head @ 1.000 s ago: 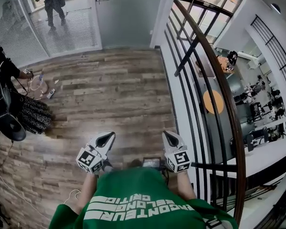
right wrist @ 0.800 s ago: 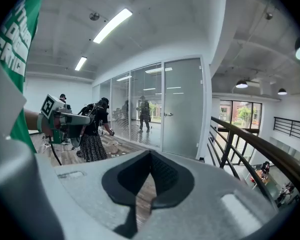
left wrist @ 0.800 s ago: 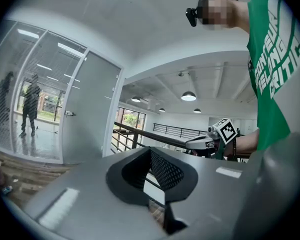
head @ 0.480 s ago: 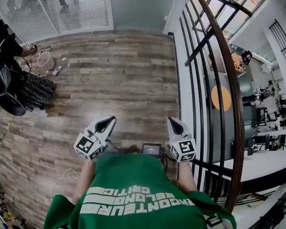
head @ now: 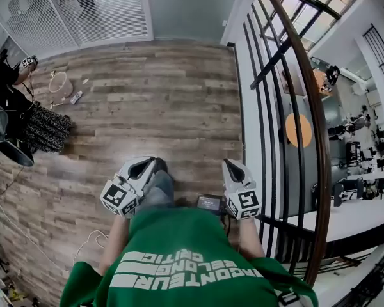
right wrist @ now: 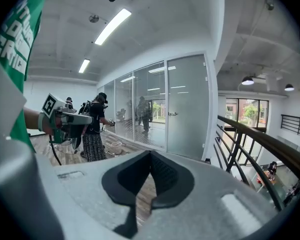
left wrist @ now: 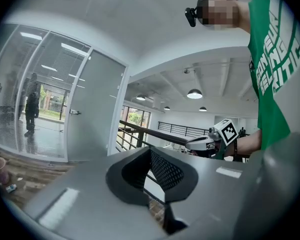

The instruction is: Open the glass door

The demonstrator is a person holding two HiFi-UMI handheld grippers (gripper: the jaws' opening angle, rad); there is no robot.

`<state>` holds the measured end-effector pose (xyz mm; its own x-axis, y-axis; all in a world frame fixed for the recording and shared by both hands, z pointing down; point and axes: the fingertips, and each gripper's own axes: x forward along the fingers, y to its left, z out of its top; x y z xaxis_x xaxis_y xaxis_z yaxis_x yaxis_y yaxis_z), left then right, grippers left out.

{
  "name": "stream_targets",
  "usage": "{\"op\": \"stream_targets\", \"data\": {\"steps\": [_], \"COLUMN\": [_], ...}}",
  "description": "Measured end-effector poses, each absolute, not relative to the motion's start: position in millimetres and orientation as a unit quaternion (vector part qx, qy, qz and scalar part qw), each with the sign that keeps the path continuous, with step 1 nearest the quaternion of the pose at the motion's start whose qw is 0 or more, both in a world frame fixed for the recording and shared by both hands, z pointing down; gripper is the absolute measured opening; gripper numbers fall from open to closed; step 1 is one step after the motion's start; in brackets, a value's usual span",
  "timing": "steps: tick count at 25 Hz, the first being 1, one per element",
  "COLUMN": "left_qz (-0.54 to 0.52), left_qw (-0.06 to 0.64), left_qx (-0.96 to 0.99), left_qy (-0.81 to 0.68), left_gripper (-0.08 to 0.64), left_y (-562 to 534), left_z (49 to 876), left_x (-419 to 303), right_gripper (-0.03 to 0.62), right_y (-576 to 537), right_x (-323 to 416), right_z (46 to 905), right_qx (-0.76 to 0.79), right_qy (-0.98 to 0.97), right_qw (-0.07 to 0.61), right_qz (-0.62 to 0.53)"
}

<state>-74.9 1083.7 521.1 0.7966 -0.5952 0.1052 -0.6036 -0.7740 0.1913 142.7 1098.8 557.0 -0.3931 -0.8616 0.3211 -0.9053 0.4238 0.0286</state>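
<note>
While facing one glass door (right wrist: 186, 109), left hand-held gripper (head: 150, 164) and right hand-held gripper (head: 229, 165) are both closed.

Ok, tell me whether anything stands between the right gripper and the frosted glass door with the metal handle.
Nothing visible does. Only wood-plank floor lies between the shut right gripper and the frosted glass door. The person in black stands off to the left, and the black railing runs along the right.

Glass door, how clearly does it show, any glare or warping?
Right gripper view: glass door sharp, frame slightly bowed by the wide lens. Left gripper view: it leans, light streaks across the glass wall beside it. Head view: only its lower part shows, at the top edge.
</note>
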Motion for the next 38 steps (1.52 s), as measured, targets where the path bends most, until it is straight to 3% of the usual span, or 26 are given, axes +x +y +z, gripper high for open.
{"op": "stream_targets", "data": {"steps": [7,26,38], "left_qz": [-0.003,-0.036,-0.021], "left_qw": [0.102,0.120,0.134], "left_qx": [0.949,0.925,0.919], "left_qy": [-0.298,-0.358,-0.371], "left_gripper": [0.017,0.017,0.017], "left_y": [1030.0,890.6,837.5], "left_z": [512.4,510.1,517.8], "left_x": [-66.3,-151.8,-155.6], "right_gripper": [-0.006,-0.006,-0.006], "right_y": [1059.5,895.0,834.4], "right_x": [164.3,87.5,85.9], "right_z": [547.8,526.9,538.5], "right_qx": [0.561,0.512,0.494], "right_qy": [-0.810,-0.838,-0.845], "right_qw": [0.152,0.177,0.187], "right_qz": [0.081,0.066,0.083]}}
